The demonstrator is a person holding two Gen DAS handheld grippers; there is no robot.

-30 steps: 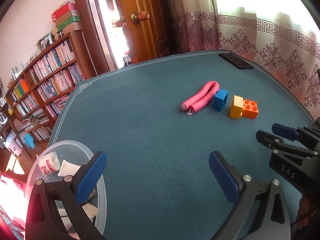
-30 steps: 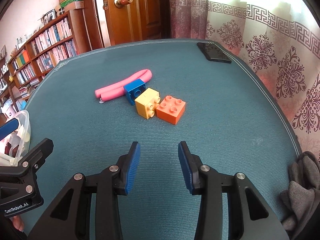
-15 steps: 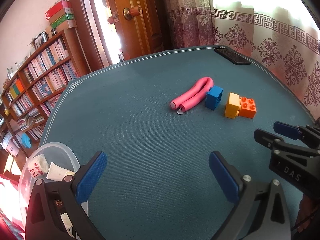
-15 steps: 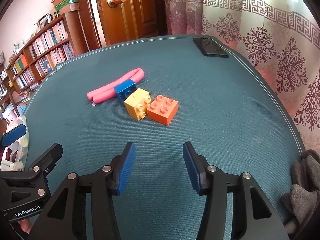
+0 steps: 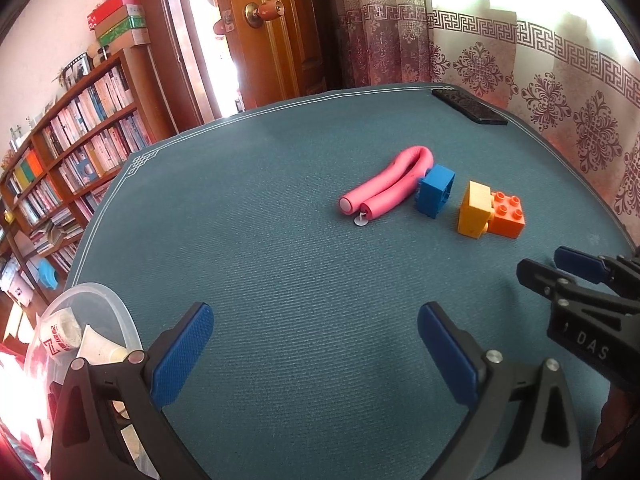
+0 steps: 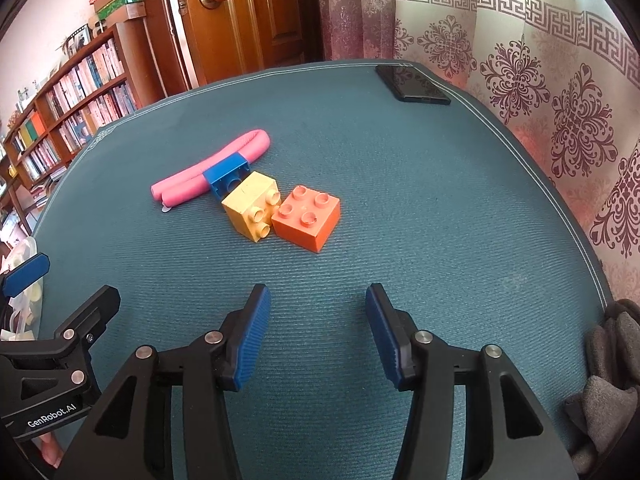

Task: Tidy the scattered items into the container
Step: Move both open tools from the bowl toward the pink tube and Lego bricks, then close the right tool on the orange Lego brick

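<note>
Four loose items sit clustered mid-counter: orange brick studs up, yellow brick tipped on its side and touching it, blue brick just behind, pink foam roller folded double with the blue brick against it. Container is a clear tub at the near-left counter edge, well apart from the cluster, already holding a paper roll and some white bits.

Right tongs are parted wide with nothing between them, aimed at the counter just short of the orange brick. Left tongs are spread even wider and equally empty, hovering beside the tub.

Likely step: right side takes the orange brick first. Close on its flat side walls, not on the studs, and come in from the free outer side so the yellow brick doesn't get shoved. Lift clear before swinging left.

Hard to read: a small pale disc at the roller's end, possibly a cap or tag. The tub's lower half is cut off behind the left tongs. Dark phone at the far edge and grey cloth at right probably aren't part of the job.
</note>
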